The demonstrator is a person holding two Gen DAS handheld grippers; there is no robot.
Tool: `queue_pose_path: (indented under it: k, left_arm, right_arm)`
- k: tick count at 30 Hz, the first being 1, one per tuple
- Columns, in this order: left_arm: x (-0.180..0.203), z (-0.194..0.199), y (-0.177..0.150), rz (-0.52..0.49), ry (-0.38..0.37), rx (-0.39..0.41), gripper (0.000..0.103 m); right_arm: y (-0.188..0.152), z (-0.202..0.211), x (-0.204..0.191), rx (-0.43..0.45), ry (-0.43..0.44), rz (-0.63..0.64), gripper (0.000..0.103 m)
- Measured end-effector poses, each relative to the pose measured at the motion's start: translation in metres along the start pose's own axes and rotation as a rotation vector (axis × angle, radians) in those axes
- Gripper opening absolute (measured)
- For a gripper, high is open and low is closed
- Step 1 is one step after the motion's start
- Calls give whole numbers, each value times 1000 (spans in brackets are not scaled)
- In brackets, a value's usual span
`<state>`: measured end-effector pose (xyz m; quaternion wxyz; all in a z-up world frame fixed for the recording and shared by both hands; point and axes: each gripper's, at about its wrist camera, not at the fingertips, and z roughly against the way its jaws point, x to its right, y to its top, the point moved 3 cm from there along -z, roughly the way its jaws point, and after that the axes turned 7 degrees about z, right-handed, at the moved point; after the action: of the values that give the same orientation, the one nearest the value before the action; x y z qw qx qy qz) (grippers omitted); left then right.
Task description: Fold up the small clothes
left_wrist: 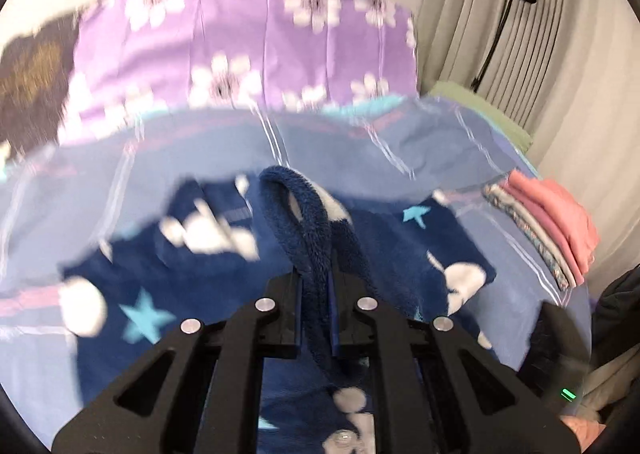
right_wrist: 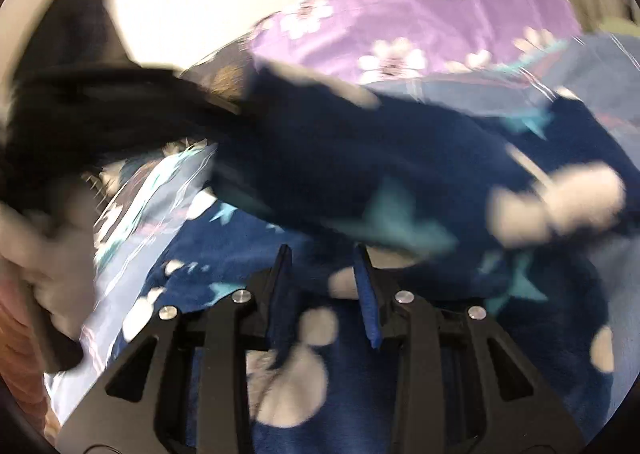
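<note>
On the far left of your left-wrist view a dark brown patterned cushion [left_wrist: 34,82] lies blurred against the wall, and to its right stands the purple pillow with white flowers [left_wrist: 248,50], at the head of the bed under a light blue striped sheet [left_wrist: 400,150]. On that sheet, in the middle of the view, is the task's garment, a navy fleece piece with white blotches and turquoise stars [left_wrist: 180,266]; it lies partly flat on the bed with one folded edge lifted. Your left tongs [left_wrist: 316,286] are clenched on that raised fold, which loops up and over between the two black fingers. Further right, near the bed's right edge, a small stack of folded clothes, pink on top of grey patterned pieces [left_wrist: 548,222], sits well apart from the fleece, with a black lamp stand [left_wrist: 504,14] and pale curtains [left_wrist: 576,94] behind it. In your right-wrist view the fleece [right_wrist: 400,158] fills the middle and right, a lifted part hanging blurred across the frame above the flat part. Your right tongs [right_wrist: 324,286] stand parted over the flat fleece, with nothing pinched between the blue-padded fingers.
</note>
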<state>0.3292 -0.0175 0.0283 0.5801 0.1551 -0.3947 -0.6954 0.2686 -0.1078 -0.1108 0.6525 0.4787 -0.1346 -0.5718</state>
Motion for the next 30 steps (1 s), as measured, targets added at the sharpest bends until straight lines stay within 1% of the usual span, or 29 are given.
queue_pose_path:
  k: [2, 3, 5, 7, 9, 12, 14, 16, 19, 20, 21, 22, 24, 30]
  left_arm:
    - [-9, 16, 11, -4, 27, 24, 10]
    - [-17, 26, 15, -1, 44, 36, 10]
    - [-35, 39, 15, 7, 80, 48, 10]
    - [-59, 48, 11, 26, 120, 49, 10]
    - [-83, 54, 5, 55, 161, 42, 10]
    - [-129, 52, -13, 123, 208, 1, 10]
    - [-149, 45, -28, 145, 236, -29, 10]
    - [-167, 35, -42, 173, 271, -62, 11]
    - [-189, 17, -67, 220, 294, -119, 12]
    - [-192, 14, -73, 217, 303, -132, 13]
    - [-195, 7, -81, 198, 333, -152, 21]
    - [-197, 4, -85, 179, 371, -158, 35]
    - [-200, 5, -88, 136, 437, -129, 50]
    - [-201, 7, -85, 106, 437, -117, 50]
  right_arm:
    - [-4, -9, 17, -54, -27, -85, 33]
    - [-6, -14, 25, -81, -17, -133, 30]
    - [-7, -15, 29, -90, -3, -165, 28]
    - [-7, -14, 25, -90, -23, -140, 28]
    - [-6, -15, 19, -95, -47, -108, 31]
    - [-6, -16, 14, -101, -66, -79, 34]
    - [-9, -15, 13, -103, -67, -76, 35]
    - [-9, -16, 10, -105, -68, -74, 35]
    - [-7, -16, 12, -109, -74, -64, 37]
    - [-7, -16, 11, -111, -75, -59, 38]
    - [-7, -18, 11, -113, -76, -54, 40]
    - [-7, -18, 10, -115, -79, -49, 40]
    - [-6, -19, 10, -117, -81, -43, 41]
    - [-6, -17, 8, -112, -84, -39, 41]
